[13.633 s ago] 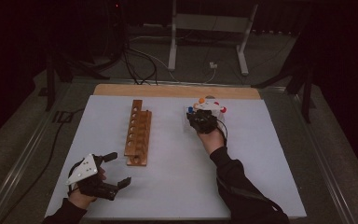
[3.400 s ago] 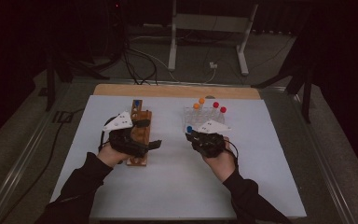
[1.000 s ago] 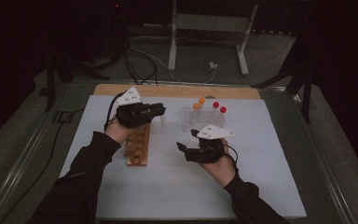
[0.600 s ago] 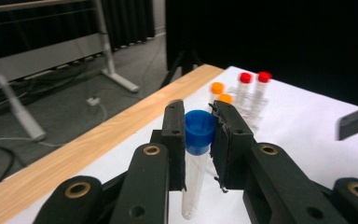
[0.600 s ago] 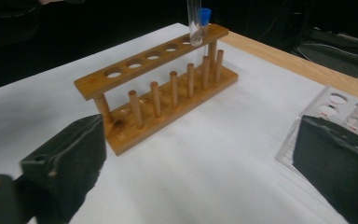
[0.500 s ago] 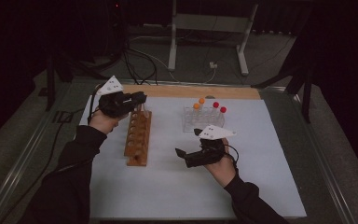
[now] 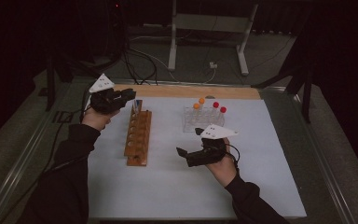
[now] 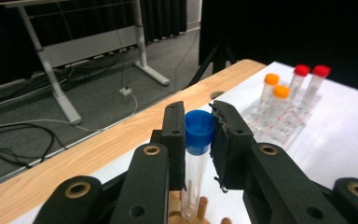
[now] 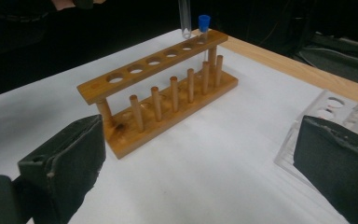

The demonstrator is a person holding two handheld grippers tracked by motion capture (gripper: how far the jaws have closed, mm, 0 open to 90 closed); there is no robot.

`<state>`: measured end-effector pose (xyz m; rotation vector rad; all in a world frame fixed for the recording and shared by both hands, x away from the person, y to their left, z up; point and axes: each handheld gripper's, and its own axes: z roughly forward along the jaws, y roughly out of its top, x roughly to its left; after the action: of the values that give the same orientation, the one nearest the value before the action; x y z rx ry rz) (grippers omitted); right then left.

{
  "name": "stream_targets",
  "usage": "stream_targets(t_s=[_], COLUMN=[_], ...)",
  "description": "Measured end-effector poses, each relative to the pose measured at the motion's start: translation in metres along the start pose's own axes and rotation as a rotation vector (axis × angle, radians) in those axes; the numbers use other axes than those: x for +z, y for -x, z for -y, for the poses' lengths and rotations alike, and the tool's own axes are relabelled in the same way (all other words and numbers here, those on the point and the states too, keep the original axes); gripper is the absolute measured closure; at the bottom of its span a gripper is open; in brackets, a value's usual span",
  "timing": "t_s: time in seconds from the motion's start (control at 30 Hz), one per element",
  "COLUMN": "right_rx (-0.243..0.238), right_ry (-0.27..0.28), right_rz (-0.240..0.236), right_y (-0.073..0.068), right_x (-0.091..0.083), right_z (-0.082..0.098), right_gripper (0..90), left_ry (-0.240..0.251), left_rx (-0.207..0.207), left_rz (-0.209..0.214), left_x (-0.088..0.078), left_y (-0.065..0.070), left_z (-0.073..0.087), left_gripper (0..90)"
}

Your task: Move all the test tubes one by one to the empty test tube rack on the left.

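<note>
The table [image 7: 261, 186], covered in a white sheet, is lying under both grippers.

The wooden rack [image 7: 138, 135] is standing just right of the left gripper [image 7: 127, 95] and well to the left of the right gripper [image 7: 186, 142]. In the right gripper view, the rack [image 9: 168, 88] is sitting ahead of the jaws, its row of holes running away from them. One blue-capped tube [image 9: 203, 28] is already standing in the far end hole.

The clear rack [image 7: 204, 119] is sitting just ahead of the right gripper, holding two orange-capped tubes [image 7: 198, 105] and two red-capped tubes [image 7: 219, 107]. In the left gripper view, this rack [image 8: 279, 126] is lying ahead and to the right of the jaws.

The left gripper [image 8: 198, 140] is clamping a second tube [image 8: 196, 158] with a blue cap between its pads, gripping just at and below the cap. The tube is hanging upright, its bottom end hovering over the far end of the wooden rack. In the right gripper view, this tube's lower end [image 9: 184, 18] is hanging just above the rack's top board, beside the seated tube.

The right gripper [image 9: 200, 154] is standing with its jaws wide apart, having just been opening, with nothing between them.
</note>
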<state>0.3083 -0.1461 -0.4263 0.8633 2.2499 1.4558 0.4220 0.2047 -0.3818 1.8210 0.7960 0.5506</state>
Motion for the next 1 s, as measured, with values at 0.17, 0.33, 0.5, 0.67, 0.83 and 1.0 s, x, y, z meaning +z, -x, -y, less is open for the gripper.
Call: stream_targets(t_s=[0.17, 0.33, 0.5, 0.67, 0.83, 1.0], right_rx=[0.002, 0.001, -0.001, 0.004, 0.0, 0.003], right_ry=[0.001, -0.003, -0.004, -0.004, -0.005, -0.005], right_rz=[-0.004, -0.006, -0.006, -0.007, -0.011, -0.011], right_y=[0.001, 0.001, 0.001, 0.002, 0.002, 0.002], right_x=[0.0, 0.0, 0.0, 0.0, -0.001, -0.001], right_z=[0.001, 0.001, 0.001, 0.001, 0.001, 0.001], right_gripper=[2.2, 2.2, 2.2, 2.3, 2.3, 2.2], left_ry=[-0.024, -0.041, -0.061, -0.077, -0.092, -0.084], left_rx=[-0.005, -0.021, -0.021, -0.04, -0.044, -0.058], left_rz=[-0.025, -0.024, -0.024, -0.016, -0.019, -0.021], left_x=[0.006, 0.011, 0.017, 0.023, 0.028, 0.029], left_y=[-0.005, -0.007, -0.006, -0.006, -0.006, -0.006], left_z=[0.009, 0.018, 0.028, 0.038, 0.047, 0.053], left_gripper=[77.3, 77.3, 77.2, 77.2, 77.2, 77.1])
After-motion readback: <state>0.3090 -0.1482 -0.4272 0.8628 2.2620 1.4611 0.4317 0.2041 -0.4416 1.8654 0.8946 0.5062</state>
